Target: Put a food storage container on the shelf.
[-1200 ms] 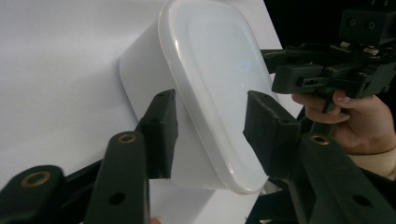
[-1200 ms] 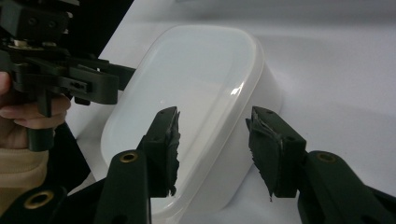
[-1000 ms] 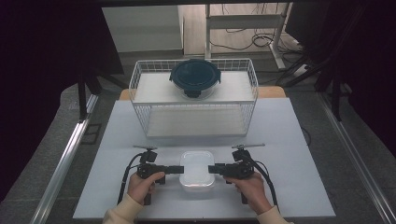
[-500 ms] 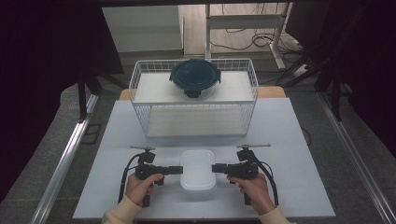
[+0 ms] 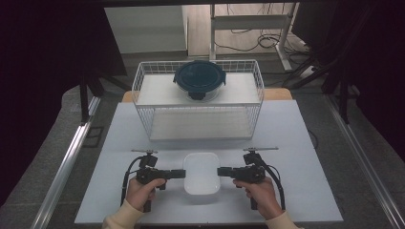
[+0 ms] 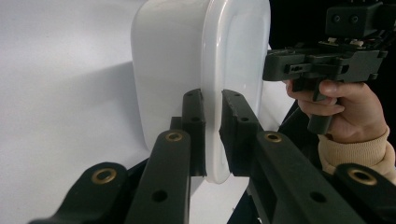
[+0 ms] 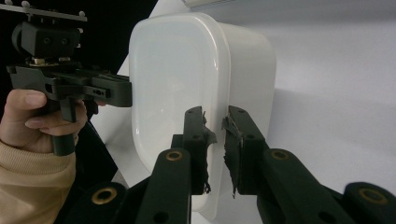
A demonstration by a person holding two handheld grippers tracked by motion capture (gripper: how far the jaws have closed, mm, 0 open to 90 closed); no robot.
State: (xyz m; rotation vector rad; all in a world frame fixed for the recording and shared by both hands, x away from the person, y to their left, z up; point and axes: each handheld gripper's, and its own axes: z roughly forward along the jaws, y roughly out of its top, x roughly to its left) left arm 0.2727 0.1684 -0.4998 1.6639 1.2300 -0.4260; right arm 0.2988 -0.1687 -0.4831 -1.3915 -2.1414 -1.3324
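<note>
A white lidded plastic container (image 5: 202, 177) sits at the front middle of the white table (image 5: 296, 143). My left gripper (image 5: 183, 173) meets its left edge and my right gripper (image 5: 219, 171) meets its right edge. In the left gripper view the two black jaws are shut on the container's lid rim (image 6: 215, 93), one jaw on each side of it. The right gripper view shows the same grip on the opposite rim (image 7: 215, 93), with worn, torn pads (image 7: 201, 130) against the plastic. Each gripper view also takes in the other hand and its gripper beyond the container.
A white wire basket (image 5: 198, 102) stands across the back of the table. On top of it rests a round container with a dark blue clip lid (image 5: 199, 78). Metal frame rails run along both table sides, and bare table lies left and right of my hands.
The container and both grippers have shifted slightly toward the person since a second ago. The right gripper has also edged a little to the right.
</note>
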